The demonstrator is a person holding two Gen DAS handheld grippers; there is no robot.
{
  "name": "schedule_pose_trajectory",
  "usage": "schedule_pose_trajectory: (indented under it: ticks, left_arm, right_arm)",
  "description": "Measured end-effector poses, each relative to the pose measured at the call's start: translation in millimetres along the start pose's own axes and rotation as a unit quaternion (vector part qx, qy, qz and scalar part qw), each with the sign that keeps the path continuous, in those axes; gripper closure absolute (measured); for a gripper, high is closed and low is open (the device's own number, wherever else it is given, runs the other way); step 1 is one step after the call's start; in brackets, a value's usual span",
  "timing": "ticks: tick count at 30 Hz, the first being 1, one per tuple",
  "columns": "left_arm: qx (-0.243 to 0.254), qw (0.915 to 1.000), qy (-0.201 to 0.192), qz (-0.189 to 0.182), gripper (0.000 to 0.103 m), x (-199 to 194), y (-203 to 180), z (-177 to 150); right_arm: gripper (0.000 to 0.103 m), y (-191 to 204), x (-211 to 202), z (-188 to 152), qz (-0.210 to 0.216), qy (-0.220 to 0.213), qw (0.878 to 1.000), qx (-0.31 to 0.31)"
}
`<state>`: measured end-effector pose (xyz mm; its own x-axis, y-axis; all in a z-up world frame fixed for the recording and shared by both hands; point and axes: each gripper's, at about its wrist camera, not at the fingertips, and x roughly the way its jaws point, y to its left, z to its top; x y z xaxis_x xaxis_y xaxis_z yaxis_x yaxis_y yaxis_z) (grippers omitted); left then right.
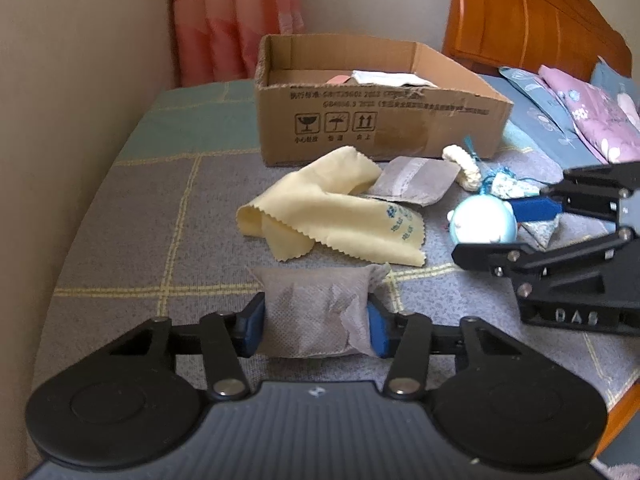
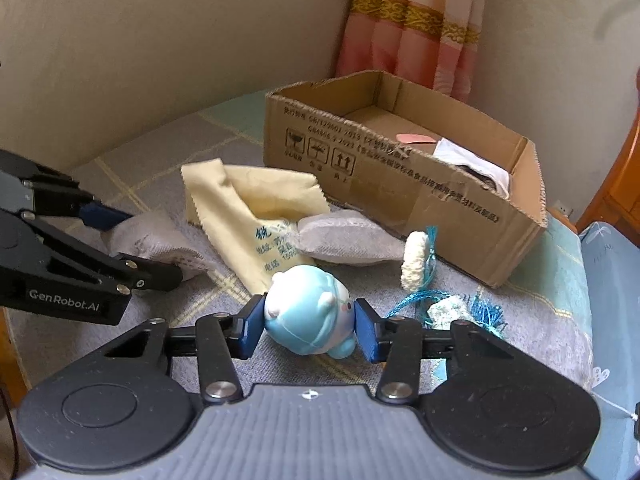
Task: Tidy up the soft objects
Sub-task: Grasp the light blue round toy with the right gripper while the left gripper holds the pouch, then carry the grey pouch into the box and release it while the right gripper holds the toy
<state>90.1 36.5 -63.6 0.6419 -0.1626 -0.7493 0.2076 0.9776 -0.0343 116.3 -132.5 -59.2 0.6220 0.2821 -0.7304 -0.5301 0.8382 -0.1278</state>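
My left fingers (image 1: 316,322) pinch one grey pouch (image 1: 316,312) on the bed (image 1: 132,216). My right fingers (image 2: 306,328) clamp the blue toy (image 2: 306,312). At twelve o'clock: one yellow cloth (image 2: 244,216), a second grey pouch (image 2: 344,240), one cardboard box (image 2: 400,176).

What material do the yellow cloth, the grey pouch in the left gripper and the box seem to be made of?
Yellow cloth: thin matte fabric, likely microfibre; zigzag-cut edges, soft folds. Grey pouch: probably non-woven fabric; dotted texture, crumpled where it is pinched. Box: brown corrugated cardboard, matte; torn, ragged rim.
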Motion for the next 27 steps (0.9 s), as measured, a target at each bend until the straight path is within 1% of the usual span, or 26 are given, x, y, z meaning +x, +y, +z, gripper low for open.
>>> schedule_pose_trajectory:
  ticks: [6, 13, 17, 20, 23, 25, 27]
  left_arm:
    - [0.022, 0.9996, -0.018, -0.003, 0.057, -22, -3, 9]
    - [0.041, 0.9975, -0.053, -0.024, 0.057, -50, -3, 34]
    - [0.063, 0.9942, -0.081, -0.033, 0.057, -58, -6, 61]
    - [0.08, 0.9913, -0.098, -0.035, 0.057, -55, -11, 87]
    - [0.094, 0.9883, -0.115, -0.036, 0.057, -45, -11, 119]
    - [0.097, 0.9877, -0.116, -0.04, 0.057, -34, -12, 139]
    - [0.098, 0.9879, -0.116, -0.031, 0.057, -21, -12, 155]
  right_arm:
    - [0.05, -8, -19, 6, 0.001, -0.012, 1.0, 0.018]
    - [0.05, -11, -36, 11, 0.029, -0.006, 0.999, 0.021]
    - [0.05, -13, -46, 15, 0.046, -0.006, 0.999, 0.025]
    - [0.05, -18, -55, 19, 0.054, -0.011, 0.998, 0.031]
    - [0.05, -23, -62, 22, 0.053, -0.019, 0.998, 0.037]
    - [0.05, -26, -65, 23, 0.05, -0.024, 0.998, 0.037]
    - [0.05, -29, -69, 24, 0.044, -0.03, 0.998, 0.039]
